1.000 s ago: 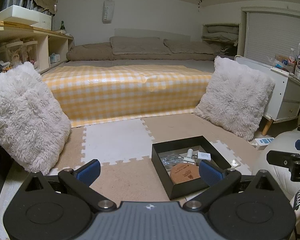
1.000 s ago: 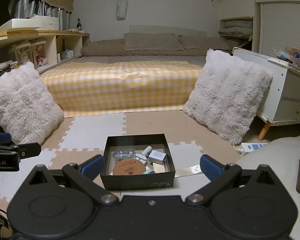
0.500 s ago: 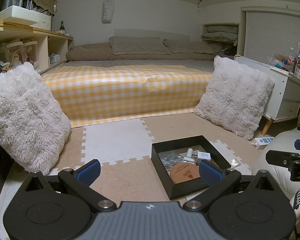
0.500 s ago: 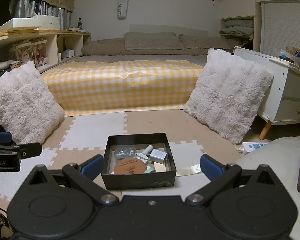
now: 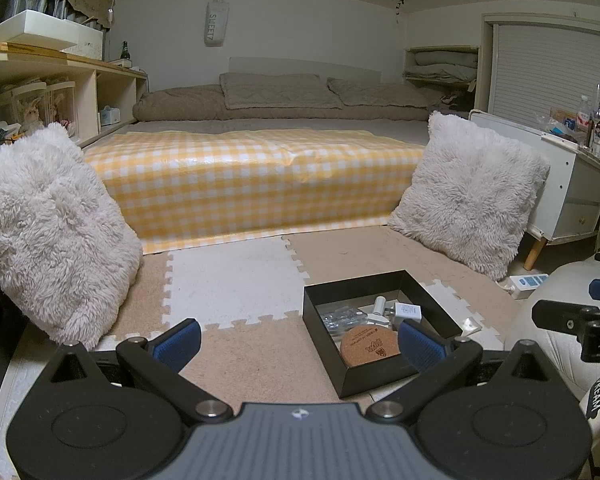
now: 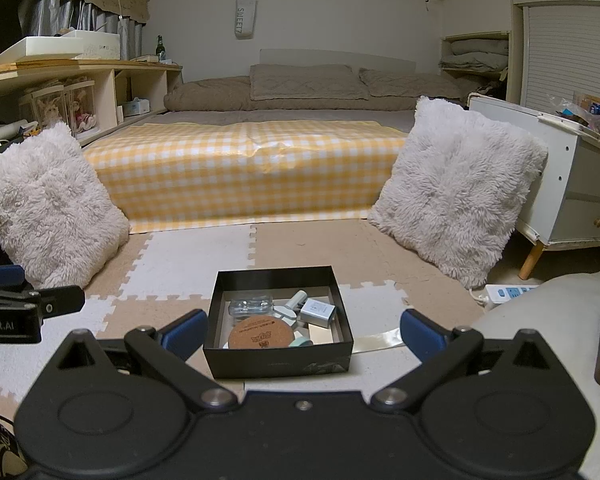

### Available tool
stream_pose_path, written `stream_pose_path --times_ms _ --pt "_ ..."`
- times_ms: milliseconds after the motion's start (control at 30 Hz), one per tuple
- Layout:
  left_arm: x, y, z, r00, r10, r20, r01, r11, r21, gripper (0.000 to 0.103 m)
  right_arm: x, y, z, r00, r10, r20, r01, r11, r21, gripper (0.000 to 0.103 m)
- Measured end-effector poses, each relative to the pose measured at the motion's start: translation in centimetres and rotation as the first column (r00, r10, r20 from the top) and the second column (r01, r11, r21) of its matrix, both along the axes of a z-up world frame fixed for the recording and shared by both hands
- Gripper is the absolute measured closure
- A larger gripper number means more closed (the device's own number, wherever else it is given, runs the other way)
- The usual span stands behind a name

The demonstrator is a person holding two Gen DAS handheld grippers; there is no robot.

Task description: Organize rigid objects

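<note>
A black open box (image 6: pixel 278 362) (image 5: pixel 322 336) sits on the foam floor mat. Inside lie a round cork coaster (image 6: pixel 259 333) (image 5: pixel 370 344), a small grey-white charger block (image 6: pixel 318 312) (image 5: pixel 408 311), a clear plastic case (image 6: pixel 250 306) (image 5: pixel 340 316) and a white cylinder (image 6: pixel 296 299) (image 5: pixel 379 304). My right gripper (image 6: pixel 302 330) is open, held just short of the box with nothing between its blue pads. My left gripper (image 5: pixel 300 340) is open too, left of the box, its right pad (image 5: pixel 422 346) overlapping the box's near corner in view.
Two fluffy white cushions (image 6: pixel 48 204) (image 6: pixel 458 196) flank a low bed with a yellow checked cover (image 6: pixel 252 172). A white power strip (image 6: pixel 508 292) lies at the right by a white cabinet (image 6: pixel 580 196). A strip of clear tape (image 6: pixel 376 342) lies right of the box.
Almost nothing differs; the right wrist view has drifted very slightly, and both grippers stay open and empty.
</note>
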State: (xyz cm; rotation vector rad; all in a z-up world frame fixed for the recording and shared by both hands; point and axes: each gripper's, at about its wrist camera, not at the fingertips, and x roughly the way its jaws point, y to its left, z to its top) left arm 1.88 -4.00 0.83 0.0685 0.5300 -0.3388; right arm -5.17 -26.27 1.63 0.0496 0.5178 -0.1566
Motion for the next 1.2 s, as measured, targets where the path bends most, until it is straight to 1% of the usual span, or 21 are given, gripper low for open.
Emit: stream_pose_path --times_ms 1200 --pt "0.08 0.31 -0.08 1.000 0.001 0.000 -0.001 1.000 0.002 0.000 0.00 -0.15 -0.02 1.000 -0.001 0.000 0.001 1.000 0.004 0.000"
